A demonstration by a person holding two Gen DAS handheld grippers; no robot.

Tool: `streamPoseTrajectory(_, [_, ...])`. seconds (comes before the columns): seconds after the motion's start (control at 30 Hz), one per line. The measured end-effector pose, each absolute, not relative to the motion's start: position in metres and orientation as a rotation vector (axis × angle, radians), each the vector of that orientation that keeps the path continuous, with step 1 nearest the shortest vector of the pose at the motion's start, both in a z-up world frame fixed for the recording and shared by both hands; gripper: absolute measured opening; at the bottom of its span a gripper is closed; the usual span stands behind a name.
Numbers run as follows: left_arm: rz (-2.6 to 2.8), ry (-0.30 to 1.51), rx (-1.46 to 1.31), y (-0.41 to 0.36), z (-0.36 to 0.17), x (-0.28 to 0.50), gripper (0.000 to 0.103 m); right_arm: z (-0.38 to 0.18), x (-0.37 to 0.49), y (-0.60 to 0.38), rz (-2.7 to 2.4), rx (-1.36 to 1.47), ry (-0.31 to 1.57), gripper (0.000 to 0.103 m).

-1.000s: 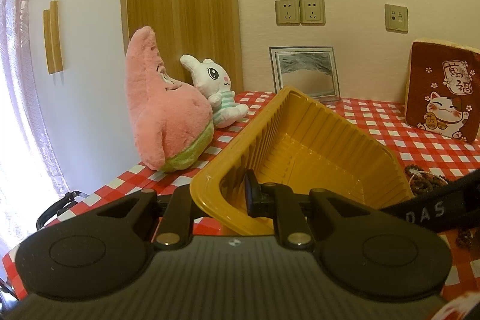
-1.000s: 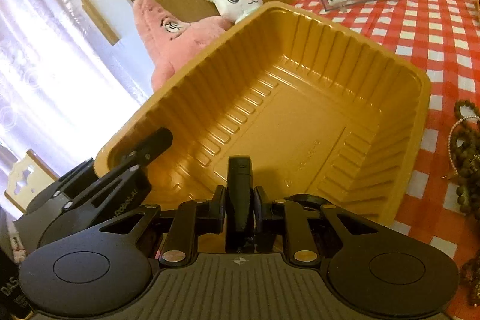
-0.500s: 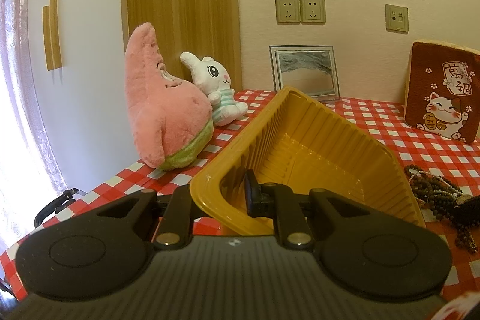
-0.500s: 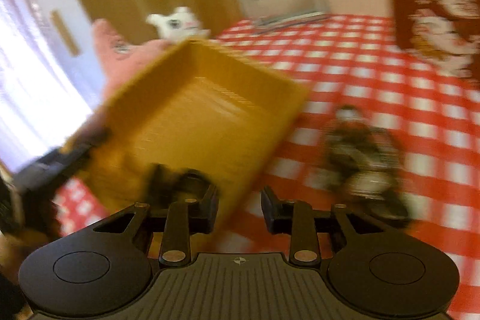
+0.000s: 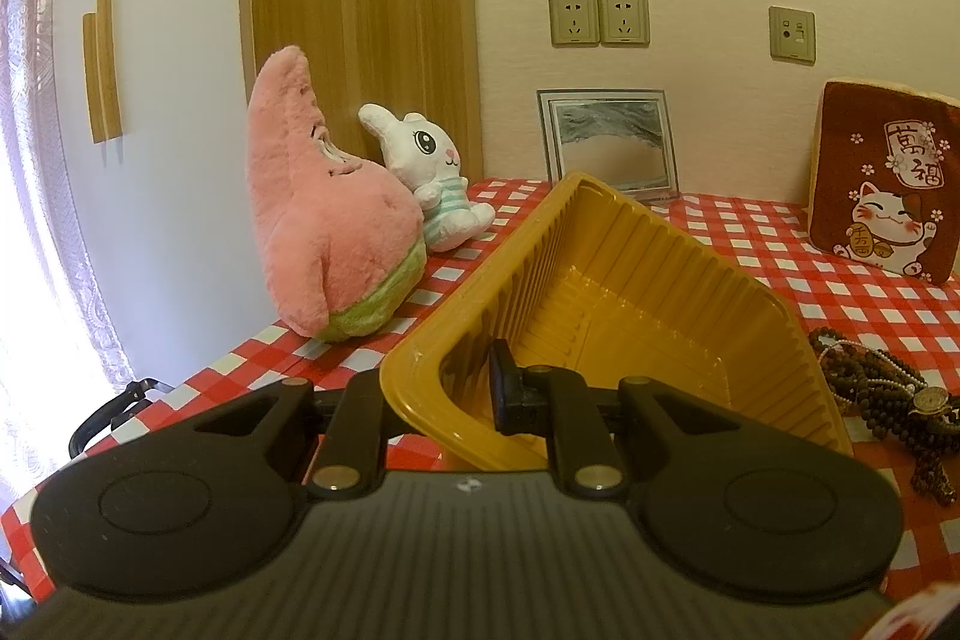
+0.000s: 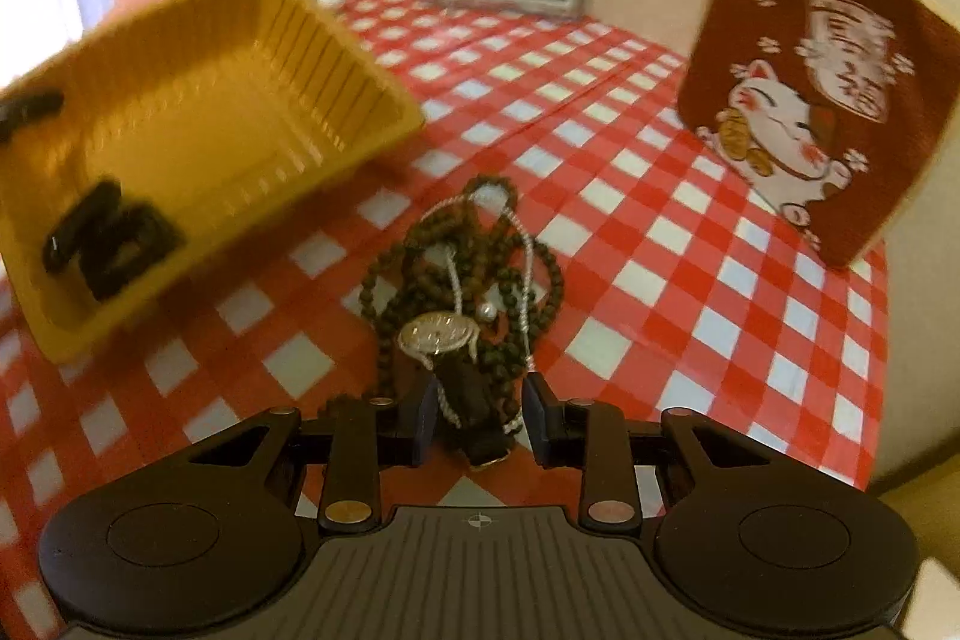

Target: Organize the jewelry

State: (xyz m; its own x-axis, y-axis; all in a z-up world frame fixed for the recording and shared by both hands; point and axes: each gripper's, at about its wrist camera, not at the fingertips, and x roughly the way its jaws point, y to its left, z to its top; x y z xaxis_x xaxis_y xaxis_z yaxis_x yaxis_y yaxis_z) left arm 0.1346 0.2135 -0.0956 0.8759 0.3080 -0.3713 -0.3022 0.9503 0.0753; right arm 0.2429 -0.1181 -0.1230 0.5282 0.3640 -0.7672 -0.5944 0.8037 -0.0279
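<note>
Left wrist: yellow tray (image 5: 648, 280) holds no jewelry (image 5: 882, 394).

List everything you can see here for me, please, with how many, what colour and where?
tray: one, yellow, tilted up, near wall clamped
jewelry pile: one tangle, dark beads, white strand, watch, on the cloth
tablecloth: one, red-white check
star plush: one, pink, back left
rabbit plush: one, white, beside the star
picture frame: one, silver, against wall
cat cushion: one, brown, back right
wall sockets: two, plus a third plate
left tongs: shut on tray
right tongs: open, over the pile
</note>
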Motion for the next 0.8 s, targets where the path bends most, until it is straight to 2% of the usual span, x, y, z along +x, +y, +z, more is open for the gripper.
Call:
streamPoseTrajectory(0.03, [0.318,0.391,0.014,0.214,-0.095,0.135,0.014,-0.126,0.243,-0.117,0.585,-0.325,0.834,0.031])
streamPoseTrajectory(0.07, [0.319,0.392,0.013,0.214,-0.095,0.135,0.014,-0.127,0.241,-0.115,0.595,-0.341,0.827,0.019])
streamPoseTrajectory(0.13, [0.32,0.392,0.013,0.214,-0.095,0.135,0.014,-0.126,0.235,-0.112,0.617,-0.363,0.801,0.014])
streamPoseTrajectory(0.33, [0.319,0.392,0.014,0.214,-0.095,0.135,0.014,-0.114,0.218,-0.114,0.651,-0.266,0.796,0.014])
streamPoseTrajectory(0.53, [0.32,0.391,0.014,0.214,-0.095,0.135,0.014,-0.108,0.205,-0.141,0.63,-0.001,0.88,0.014])
streamPoseTrajectory(0.8, [0.319,0.392,0.014,0.214,-0.095,0.135,0.014,-0.115,0.174,-0.136,0.659,-0.111,0.953,0.014])
